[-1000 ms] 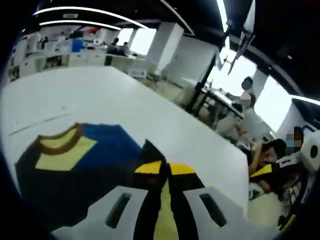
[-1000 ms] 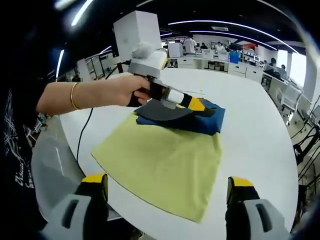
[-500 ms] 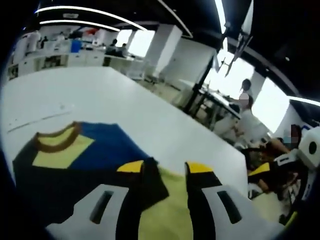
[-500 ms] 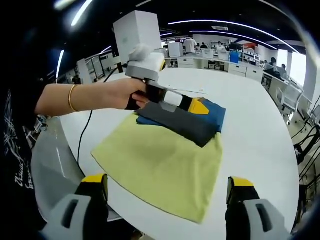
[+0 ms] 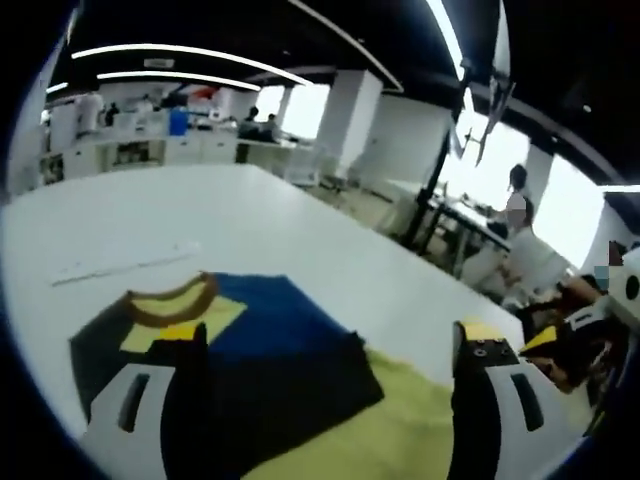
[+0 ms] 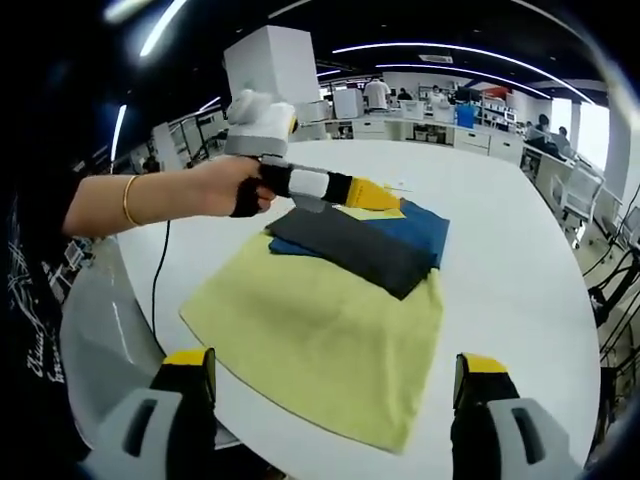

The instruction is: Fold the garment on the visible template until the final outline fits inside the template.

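The garment [image 6: 365, 240] is dark and blue with a brown collar and lies folded on the far end of the yellow template [image 6: 320, 330], on the white table [image 6: 520, 270]. The left gripper [image 6: 365, 194], held in a hand [image 6: 225, 185], hangs just above the garment; its jaws stand wide apart and hold nothing. The right gripper [image 6: 335, 395] sits near the template's close edge, jaws wide and empty.
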The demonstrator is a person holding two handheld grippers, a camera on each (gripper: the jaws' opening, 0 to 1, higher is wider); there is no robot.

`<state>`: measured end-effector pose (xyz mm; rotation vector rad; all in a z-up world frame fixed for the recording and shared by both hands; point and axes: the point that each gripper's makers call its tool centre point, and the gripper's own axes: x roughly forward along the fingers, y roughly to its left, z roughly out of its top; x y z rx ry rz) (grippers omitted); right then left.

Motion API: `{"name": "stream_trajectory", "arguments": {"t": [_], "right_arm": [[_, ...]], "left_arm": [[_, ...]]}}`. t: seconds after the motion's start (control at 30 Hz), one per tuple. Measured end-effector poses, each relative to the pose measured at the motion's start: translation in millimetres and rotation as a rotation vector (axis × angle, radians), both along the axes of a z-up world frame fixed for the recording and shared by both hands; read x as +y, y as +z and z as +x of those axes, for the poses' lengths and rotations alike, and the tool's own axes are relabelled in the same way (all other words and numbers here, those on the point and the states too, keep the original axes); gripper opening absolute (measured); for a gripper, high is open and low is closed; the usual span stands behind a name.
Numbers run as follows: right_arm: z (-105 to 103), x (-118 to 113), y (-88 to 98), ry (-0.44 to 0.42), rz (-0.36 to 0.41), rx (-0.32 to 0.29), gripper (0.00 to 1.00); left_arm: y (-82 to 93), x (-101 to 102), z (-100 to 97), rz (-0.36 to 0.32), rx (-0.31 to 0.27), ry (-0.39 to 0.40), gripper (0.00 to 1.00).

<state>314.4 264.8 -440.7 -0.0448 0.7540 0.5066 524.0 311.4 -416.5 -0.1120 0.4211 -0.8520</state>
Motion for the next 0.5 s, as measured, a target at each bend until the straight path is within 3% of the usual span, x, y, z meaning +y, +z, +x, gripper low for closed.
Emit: {"name": "stream_trajectory", "arguments": {"t": [0.2,0.5], "right_arm": [[4,0,-2.0,0.000,0.006,0.002,0.99],[12,3,-2.3,0.002,0.007,0.002,0.99]], "left_arm": [[8.8,18,1.5,0.071,-0.075,-0.001,0.99],[9.0,61,-14.1,0.132,-0.081,0.015,0.99]]}}
